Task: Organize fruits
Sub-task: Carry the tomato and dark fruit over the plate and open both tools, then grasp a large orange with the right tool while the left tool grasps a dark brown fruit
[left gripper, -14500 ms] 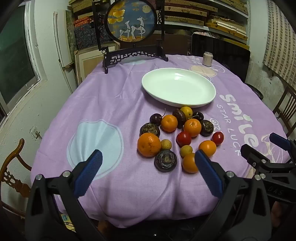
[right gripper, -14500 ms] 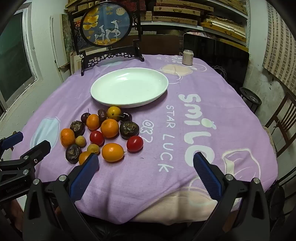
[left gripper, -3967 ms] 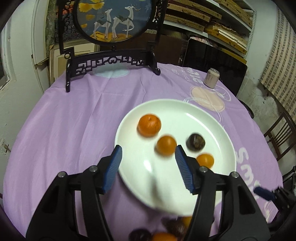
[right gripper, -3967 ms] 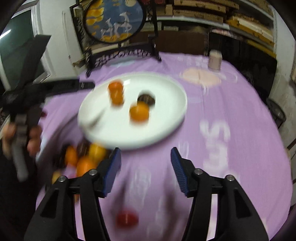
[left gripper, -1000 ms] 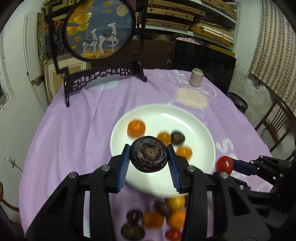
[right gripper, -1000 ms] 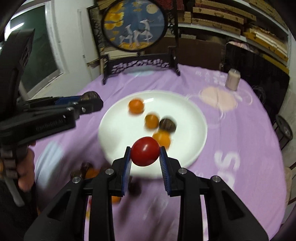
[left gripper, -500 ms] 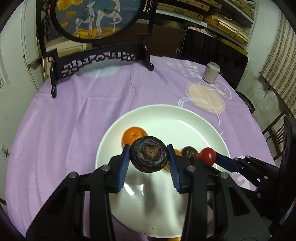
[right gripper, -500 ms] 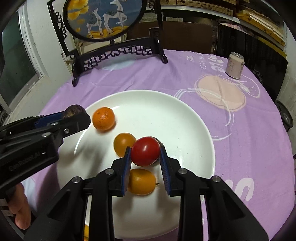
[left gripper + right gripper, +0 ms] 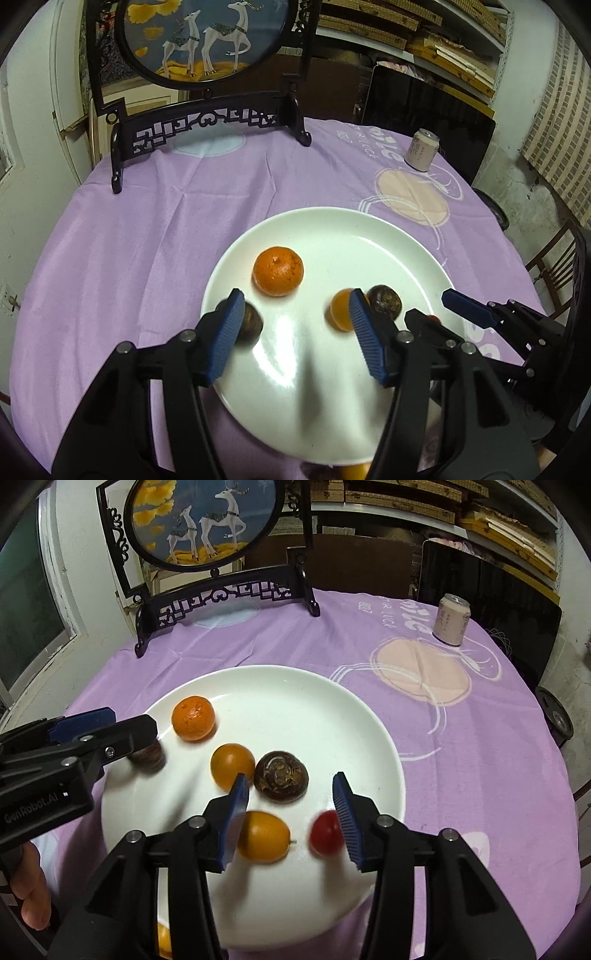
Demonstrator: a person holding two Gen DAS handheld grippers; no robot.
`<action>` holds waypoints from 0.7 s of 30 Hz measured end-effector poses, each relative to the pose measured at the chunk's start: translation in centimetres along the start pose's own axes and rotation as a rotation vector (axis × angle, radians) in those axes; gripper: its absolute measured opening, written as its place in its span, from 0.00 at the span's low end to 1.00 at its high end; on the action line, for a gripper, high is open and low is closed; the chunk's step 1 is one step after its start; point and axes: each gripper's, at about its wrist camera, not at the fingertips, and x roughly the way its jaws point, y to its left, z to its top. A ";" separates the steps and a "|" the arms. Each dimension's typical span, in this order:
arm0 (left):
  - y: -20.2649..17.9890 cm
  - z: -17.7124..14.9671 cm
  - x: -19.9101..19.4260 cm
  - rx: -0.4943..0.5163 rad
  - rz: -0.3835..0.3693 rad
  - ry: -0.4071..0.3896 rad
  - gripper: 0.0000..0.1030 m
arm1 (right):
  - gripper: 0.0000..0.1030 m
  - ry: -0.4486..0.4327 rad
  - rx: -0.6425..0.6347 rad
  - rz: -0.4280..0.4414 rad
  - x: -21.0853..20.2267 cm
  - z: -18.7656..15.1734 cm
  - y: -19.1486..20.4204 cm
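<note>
Purple cloth (image 9: pixel 461 760) — tomato (image 9: pixel 325 833) beside open R gripper (image 9: pixel 291 812).

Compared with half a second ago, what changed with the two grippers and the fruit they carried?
Both let go. The left gripper opened and its dark passion fruit now lies on the white plate. The right gripper opened too, dropping the red tomato onto the plate. The mandarin, the two orange fruits and the other passion fruit stayed where they were.
</note>
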 end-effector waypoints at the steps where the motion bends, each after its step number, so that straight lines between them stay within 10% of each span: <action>1: 0.1 -0.3 -0.6 -0.012 -0.004 -0.005 0.59 | 0.46 -0.008 0.003 0.004 -0.8 -0.3 0.0; 12: 2.9 -12.1 -11.5 0.043 0.030 -0.107 0.74 | 0.52 -0.068 -0.072 0.134 -12.1 -9.6 1.5; 21: 5.6 -16.4 -11.8 0.004 0.069 -0.018 0.74 | 0.52 0.068 -0.122 0.225 -9.0 -12.8 5.5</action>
